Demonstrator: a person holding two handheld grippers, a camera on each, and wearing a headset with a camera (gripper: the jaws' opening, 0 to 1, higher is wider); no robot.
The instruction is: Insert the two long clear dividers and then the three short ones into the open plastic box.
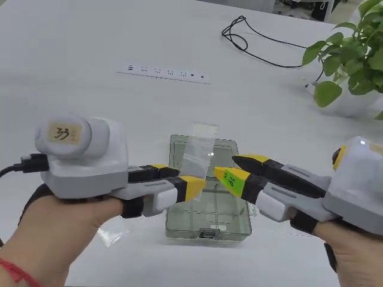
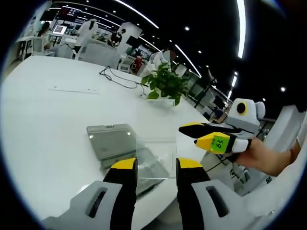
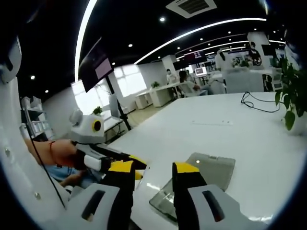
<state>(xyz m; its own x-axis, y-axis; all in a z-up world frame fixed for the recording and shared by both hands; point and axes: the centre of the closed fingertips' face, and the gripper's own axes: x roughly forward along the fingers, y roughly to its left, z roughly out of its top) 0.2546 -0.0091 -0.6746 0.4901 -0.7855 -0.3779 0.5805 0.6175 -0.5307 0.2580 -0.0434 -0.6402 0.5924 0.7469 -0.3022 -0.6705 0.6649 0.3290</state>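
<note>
In the head view, the open plastic box [image 1: 206,232] sits on the white bench [image 1: 90,36] with its lid folded back. A clear divider [image 1: 200,152] hangs in the air above it, between the two grippers. It looks thin, light and stiff, slick to the touch, and likely to flex or pop loose if squeezed hard. I'd take it by its short ends or along the top edge, leaving the bottom edge free for the slots. The left gripper [image 1: 178,178] and right gripper [image 1: 238,169] point at each other across the box. Another clear piece [image 1: 111,236] lies flat on the bench near the left hand.

In the left gripper view, the fingers [image 2: 125,165] stand partly apart with the divider [image 2: 156,153] spanning the gap at their tips. I cannot tell whether they really pinch its edges or it only shows between them.

In the right gripper view, the fingers [image 3: 184,168] are parted with nothing between them, and the box [image 3: 211,167] lies just beyond.
</note>
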